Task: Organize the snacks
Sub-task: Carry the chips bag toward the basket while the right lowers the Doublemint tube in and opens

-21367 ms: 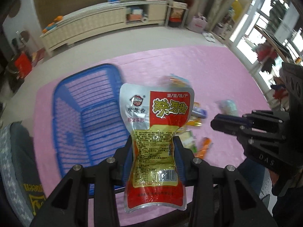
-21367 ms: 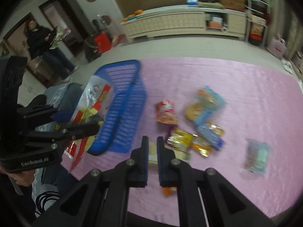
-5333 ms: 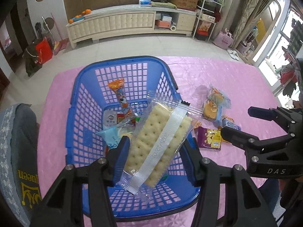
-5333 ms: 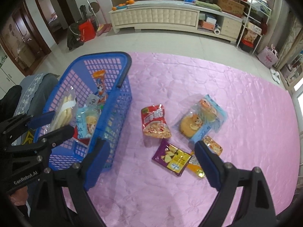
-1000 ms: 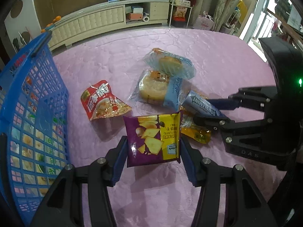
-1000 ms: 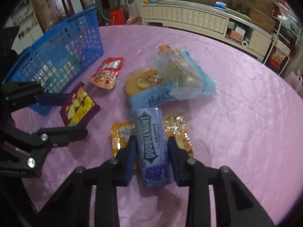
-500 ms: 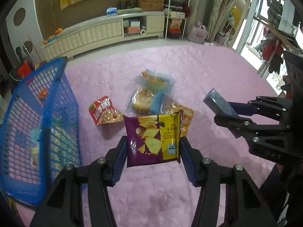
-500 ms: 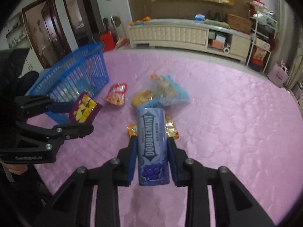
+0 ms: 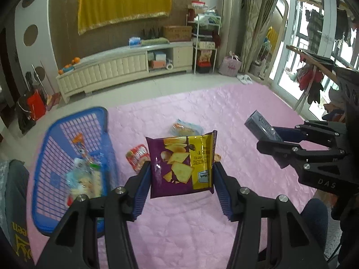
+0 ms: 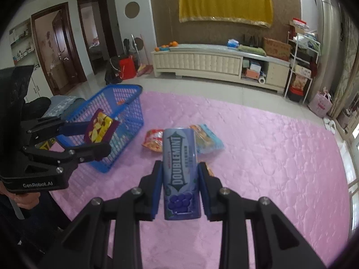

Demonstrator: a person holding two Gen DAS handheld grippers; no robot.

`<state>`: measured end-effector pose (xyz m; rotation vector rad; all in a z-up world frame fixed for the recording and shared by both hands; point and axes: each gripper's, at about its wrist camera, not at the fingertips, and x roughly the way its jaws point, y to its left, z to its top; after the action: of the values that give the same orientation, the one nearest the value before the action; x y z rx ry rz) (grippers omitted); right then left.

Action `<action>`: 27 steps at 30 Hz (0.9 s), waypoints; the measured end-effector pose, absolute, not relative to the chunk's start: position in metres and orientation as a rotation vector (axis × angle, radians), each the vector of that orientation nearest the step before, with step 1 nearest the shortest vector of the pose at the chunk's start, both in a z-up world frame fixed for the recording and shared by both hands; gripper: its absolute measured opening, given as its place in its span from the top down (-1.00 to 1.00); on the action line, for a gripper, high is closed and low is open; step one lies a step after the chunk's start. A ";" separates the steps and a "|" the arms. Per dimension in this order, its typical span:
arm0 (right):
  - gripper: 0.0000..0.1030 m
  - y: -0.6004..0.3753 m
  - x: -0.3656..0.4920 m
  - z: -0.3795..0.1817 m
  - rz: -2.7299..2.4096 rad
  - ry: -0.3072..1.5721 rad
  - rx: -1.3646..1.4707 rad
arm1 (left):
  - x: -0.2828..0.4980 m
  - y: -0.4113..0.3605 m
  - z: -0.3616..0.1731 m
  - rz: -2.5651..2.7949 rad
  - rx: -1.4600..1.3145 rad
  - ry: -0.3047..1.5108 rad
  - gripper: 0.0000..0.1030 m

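Left gripper [image 9: 181,179] pinching purple cracker packet [image 9: 181,165] above pink tablecloth [image 9: 235,121], right gripper [image 10: 180,183] clamped on Doublemint pack [image 10: 180,170], both held aloft, blue basket [image 9: 67,132] to left containing snacks, red packet [image 9: 136,157] and blue-wrapped pastry [image 10: 207,140] lying on cloth

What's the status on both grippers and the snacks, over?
Left gripper shut on purple cracker pack. Right gripper shut on Doublemint pack. Blue basket unobstructed.

cracker packet [image 9: 181,163]: glossy foil | basket [image 9: 67,134]: blue plastic lattice | tablecloth [image 9: 224,116]: shiny quilted cloth
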<state>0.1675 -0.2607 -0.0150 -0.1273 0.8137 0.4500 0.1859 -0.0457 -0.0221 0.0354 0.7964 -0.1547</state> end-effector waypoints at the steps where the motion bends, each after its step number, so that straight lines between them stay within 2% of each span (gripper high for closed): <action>1: 0.32 -0.255 0.167 -0.011 0.457 0.807 -0.132 | 0.185 -0.040 -0.019 -0.149 0.033 0.787 -0.01; 12: 0.32 -0.179 0.173 0.012 0.547 0.771 -0.184 | 0.160 0.037 0.001 -0.049 0.050 0.746 -0.01; 27: 0.32 -0.041 0.191 -0.011 0.716 0.843 -0.337 | 0.133 0.142 -0.004 0.106 -0.014 0.750 -0.01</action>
<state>0.1915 -0.0413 -0.0107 -0.3373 0.8434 0.7157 0.1328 0.1419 -0.0037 -0.0144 0.7499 0.1064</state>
